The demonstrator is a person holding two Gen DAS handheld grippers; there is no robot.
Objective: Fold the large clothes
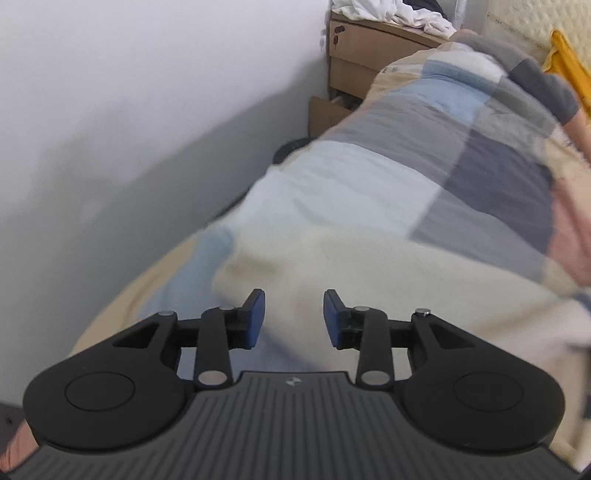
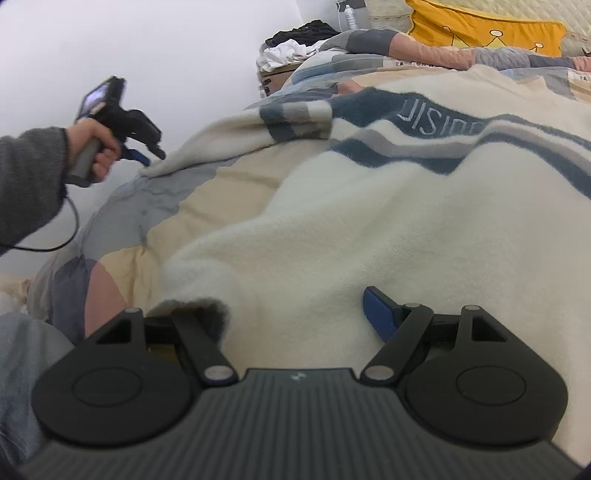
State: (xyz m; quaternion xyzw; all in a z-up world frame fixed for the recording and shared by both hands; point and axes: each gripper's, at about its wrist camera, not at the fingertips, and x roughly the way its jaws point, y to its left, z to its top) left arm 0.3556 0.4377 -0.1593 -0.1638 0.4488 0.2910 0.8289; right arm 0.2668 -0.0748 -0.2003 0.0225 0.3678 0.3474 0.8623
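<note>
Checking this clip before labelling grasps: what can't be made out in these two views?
- Right wrist view: one finger of the right gripper is hidden under a fold of the cream blanket.
- Right wrist view: the left gripper is too small to tell whether it touches the blanket corner.
- Left wrist view: motion blur smears the quilt, so the blanket's edge is unclear.
- Right wrist view: the blanket lettering is creased and unreadable.

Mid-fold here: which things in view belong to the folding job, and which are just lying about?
In the job:
- cream blanket with blue stripes
- left gripper, jaws parted at the blanket's corner
- right gripper, jaws wide over its near edge

Lying about:
- patchwork quilt underneath
- yellow cushion
- clothes heap on the bedside cabinet
</note>
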